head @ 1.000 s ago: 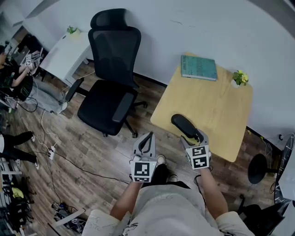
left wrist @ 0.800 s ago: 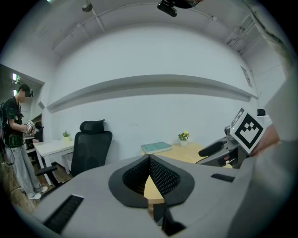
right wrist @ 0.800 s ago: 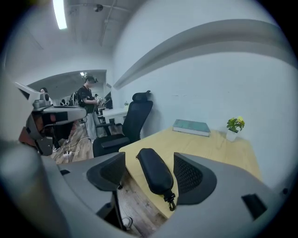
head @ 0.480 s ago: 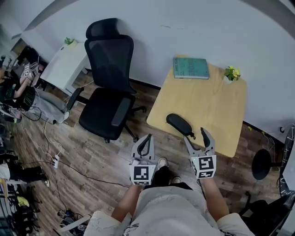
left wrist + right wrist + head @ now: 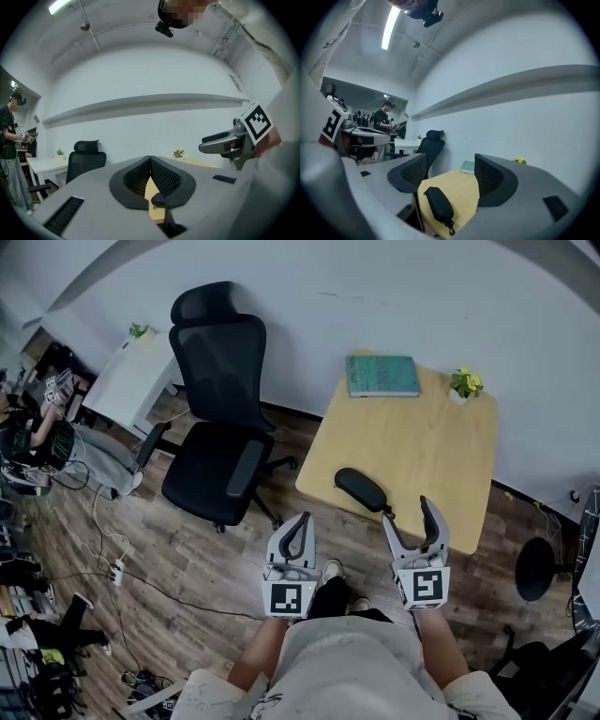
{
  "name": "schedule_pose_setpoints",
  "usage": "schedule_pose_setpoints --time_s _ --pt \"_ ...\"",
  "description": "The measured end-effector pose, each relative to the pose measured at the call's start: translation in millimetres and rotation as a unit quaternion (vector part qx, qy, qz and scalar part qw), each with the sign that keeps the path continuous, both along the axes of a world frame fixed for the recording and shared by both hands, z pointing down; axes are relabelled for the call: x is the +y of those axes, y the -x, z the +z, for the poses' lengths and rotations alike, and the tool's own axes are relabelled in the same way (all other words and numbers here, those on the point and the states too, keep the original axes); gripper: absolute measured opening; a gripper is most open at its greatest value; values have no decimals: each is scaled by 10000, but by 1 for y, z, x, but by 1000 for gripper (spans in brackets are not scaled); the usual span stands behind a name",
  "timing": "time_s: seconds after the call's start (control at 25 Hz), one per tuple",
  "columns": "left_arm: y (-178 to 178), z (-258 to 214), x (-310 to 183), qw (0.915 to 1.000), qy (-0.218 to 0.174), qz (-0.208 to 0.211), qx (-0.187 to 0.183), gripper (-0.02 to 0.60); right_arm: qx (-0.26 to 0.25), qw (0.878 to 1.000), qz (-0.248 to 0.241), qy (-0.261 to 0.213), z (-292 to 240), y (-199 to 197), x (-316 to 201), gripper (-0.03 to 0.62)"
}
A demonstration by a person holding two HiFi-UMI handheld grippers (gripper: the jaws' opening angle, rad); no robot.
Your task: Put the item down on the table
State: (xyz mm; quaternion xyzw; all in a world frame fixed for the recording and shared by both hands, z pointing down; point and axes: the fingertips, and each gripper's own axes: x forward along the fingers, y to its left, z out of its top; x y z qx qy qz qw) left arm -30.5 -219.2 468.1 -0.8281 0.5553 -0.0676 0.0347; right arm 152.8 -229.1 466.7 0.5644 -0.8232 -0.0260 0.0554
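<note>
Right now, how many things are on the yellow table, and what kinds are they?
black zip case: 1
green book: 1
little potted plant: 1
Total: 3

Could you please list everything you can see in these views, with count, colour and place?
table: one, light wood, against the wall, front right
zip case: one, black, by the table's near edge
book: one, teal, table's far left corner
potted plant: one, green in a white pot, table's far right corner
office chair: one, black, left of the table
desk: one, white, far left
left gripper: one, grey, shut, empty, above the floor
right gripper: one, grey, open, empty, beside the case
</note>
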Motion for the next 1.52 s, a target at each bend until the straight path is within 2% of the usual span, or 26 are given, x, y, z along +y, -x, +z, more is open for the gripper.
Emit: schedule_pose_setpoints --time_s 0.36,0.52,1.04,1.16,1.52 --pt "0 0 0 9999 112 -65 27 8 -3 9999 -89 67 0 3 -1 331" --pt "-2 -2 0 10000 27 -56 56 8 -29 9999 -92 95 0 2 -2 328" --pt "1 0 -1 9999 141 -80 21 9 -48 9999 36 87 -6 -3 -2 41" --pt "1 1 -3 9999 139 -69 29 8 -122 9998 36 128 -6 -4 -3 15" --pt "0 -4 -6 10000 32 -42 63 8 28 9999 -4 157 -6 0 -4 15"
